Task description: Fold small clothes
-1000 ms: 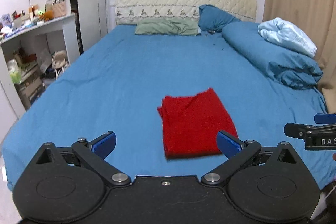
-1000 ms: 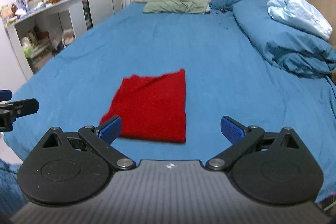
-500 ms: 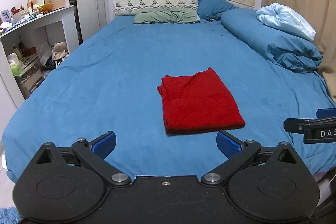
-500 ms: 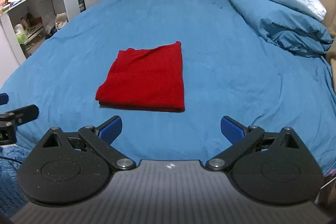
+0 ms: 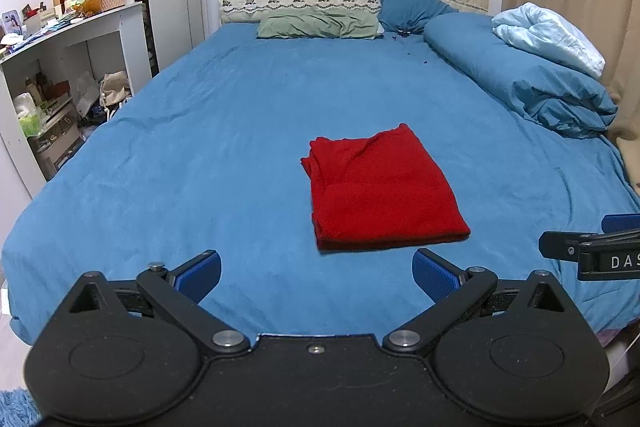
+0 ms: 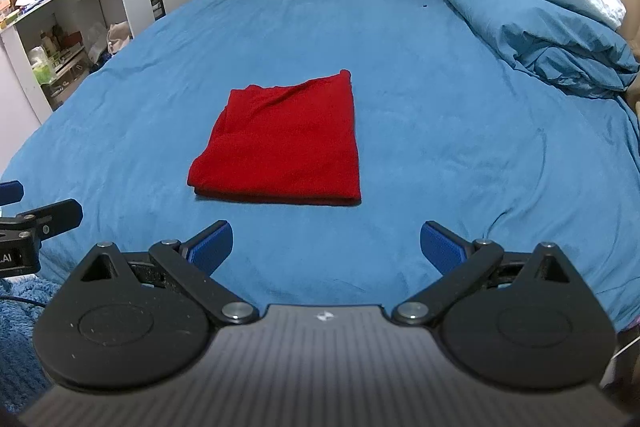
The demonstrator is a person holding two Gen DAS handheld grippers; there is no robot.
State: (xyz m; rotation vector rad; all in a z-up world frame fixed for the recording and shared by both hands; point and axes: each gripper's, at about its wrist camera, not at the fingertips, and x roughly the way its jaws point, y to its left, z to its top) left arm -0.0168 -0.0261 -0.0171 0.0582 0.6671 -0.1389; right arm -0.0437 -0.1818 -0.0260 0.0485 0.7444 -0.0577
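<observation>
Lying folded on the bed, well short of the pillow, the red cloth looks soft and light; we would pinch its near edge. Left gripper and right gripper gape wide, empty.

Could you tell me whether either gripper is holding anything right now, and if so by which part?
Nothing is held. The left gripper and right gripper both have open jaws, short of the folded red garment on the bed.
</observation>
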